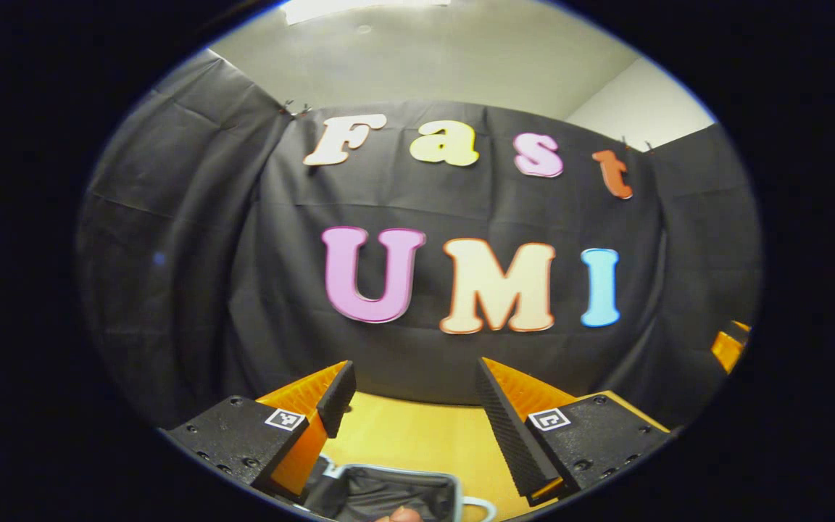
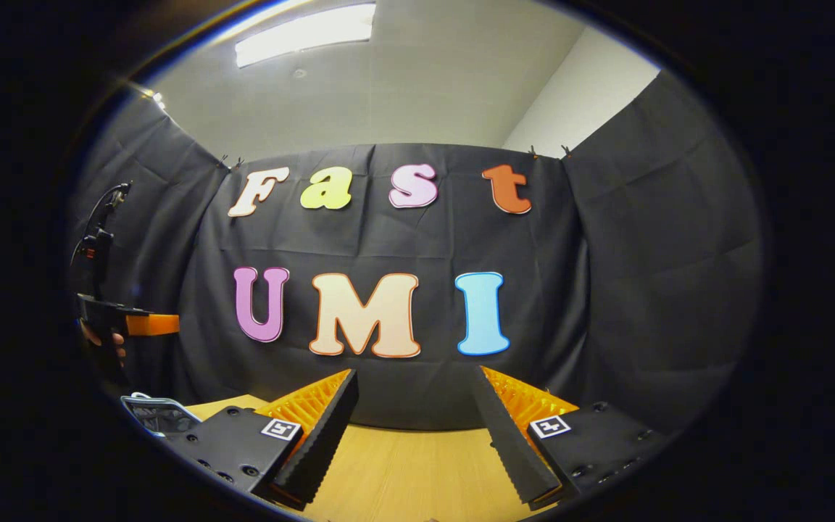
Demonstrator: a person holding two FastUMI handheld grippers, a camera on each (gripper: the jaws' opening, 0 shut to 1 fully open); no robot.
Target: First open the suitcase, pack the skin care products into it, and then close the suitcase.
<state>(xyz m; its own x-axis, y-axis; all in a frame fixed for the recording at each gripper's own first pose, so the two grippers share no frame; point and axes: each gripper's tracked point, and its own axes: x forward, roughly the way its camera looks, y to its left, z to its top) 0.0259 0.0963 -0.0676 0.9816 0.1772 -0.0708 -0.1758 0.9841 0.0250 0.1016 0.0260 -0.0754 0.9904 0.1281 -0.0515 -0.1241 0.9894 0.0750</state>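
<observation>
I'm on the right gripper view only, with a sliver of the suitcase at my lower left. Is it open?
Observer: Yes. In the left gripper view the suitcase lies open below the left gripper, its dark lining showing.
Operator: Is the left gripper carrying anything?
Observer: No. Its fingers are spread with nothing between them.
Operator: Anything inside the suitcase?
Observer: A small rounded thing sits at the lower edge; I cannot tell what it is.
</observation>
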